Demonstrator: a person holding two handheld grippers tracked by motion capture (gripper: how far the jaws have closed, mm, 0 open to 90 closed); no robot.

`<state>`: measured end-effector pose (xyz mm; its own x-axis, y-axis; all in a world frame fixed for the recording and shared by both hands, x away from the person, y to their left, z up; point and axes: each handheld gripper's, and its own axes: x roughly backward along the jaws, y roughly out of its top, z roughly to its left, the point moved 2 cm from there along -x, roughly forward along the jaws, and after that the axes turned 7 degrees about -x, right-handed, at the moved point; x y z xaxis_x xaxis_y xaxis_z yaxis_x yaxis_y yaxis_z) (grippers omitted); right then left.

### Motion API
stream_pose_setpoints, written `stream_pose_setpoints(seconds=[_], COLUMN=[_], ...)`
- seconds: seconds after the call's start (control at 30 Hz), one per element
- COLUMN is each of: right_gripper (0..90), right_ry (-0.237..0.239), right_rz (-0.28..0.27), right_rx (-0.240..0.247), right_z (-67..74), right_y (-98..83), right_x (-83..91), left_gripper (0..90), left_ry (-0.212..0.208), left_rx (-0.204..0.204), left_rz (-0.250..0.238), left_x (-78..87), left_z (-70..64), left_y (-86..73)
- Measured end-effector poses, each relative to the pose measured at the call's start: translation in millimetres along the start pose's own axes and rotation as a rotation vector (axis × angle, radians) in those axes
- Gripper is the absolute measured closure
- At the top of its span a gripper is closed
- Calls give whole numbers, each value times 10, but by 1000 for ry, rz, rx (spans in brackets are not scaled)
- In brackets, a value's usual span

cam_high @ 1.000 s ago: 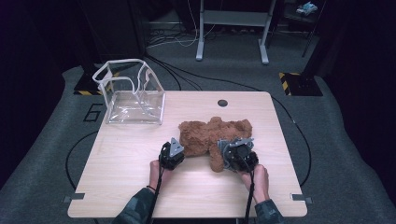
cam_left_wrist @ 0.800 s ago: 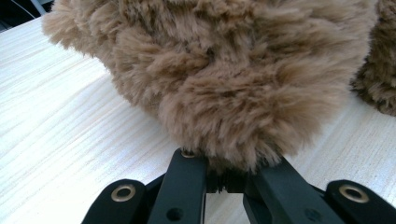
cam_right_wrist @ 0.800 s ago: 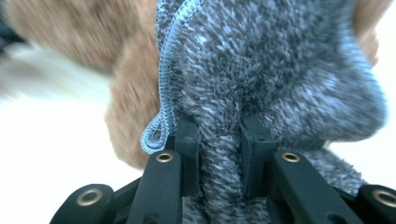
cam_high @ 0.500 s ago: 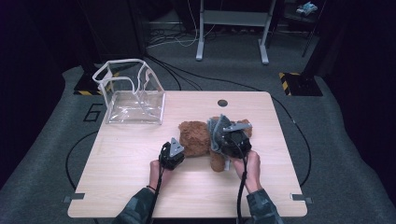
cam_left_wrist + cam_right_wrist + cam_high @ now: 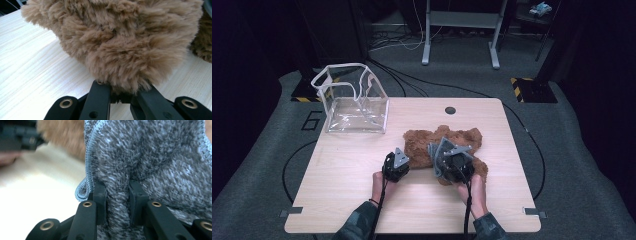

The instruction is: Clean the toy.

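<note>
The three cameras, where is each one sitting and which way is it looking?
High view: above the person's side, looking forward and down on the table; both forearms, left gripper and right gripper show.
Left gripper view: rides the left gripper, looking along its jaws, shut on the brown plush toy.
Right gripper view: rides the right gripper, jaws pinching grey knit fabric.
Shared: all three show the toy's brown fur.

bag (image 5: 354, 102) sits at the counter's (image 5: 342, 190) far left corner, teddy (image 5: 442, 142) mid-right, both grippers on its near side, left (image 5: 404, 161) and right (image 5: 443, 159).
</note>
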<state>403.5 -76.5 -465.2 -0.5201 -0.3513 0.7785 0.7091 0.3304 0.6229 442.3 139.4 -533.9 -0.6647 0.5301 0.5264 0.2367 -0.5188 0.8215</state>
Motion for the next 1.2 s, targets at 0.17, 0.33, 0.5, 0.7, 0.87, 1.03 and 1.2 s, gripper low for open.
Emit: stream_pose_setpoints(seconds=[0.17, 0.33, 0.5, 0.7, 0.87, 1.03, 1.2], right_gripper=[721, 719, 716, 714, 716, 720, 723], right_ry=[10, 30, 14, -22, -25, -16, -9], right_rz=[63, 57, -59, -130, -69, -11, 33], right_rx=[37, 32, 8, -24, -20, 6, 30], right_z=[64, -2, -67, -127, -95, -7, 56], right_y=[-228, -231, 30, 412, 438, 203, -106], right_x=[-29, 43, 282, 306, 82, -58, -61], left_gripper=[881, 881, 881, 881, 881, 881, 881], left_ry=[0, 1, 3, -1, 1, -1, 0], left_rx=[0, 2, -1, 0, 3, 1, 1], left_rz=[-1, -3, -2, -1, -4, -4, -3], left_x=[0, 1, 1, 2, 2, 1, 2], left_z=[0, 2, 2, 2, 3, 2, 2], left_y=[1, 1, 1, 0, -1, 0, 0])
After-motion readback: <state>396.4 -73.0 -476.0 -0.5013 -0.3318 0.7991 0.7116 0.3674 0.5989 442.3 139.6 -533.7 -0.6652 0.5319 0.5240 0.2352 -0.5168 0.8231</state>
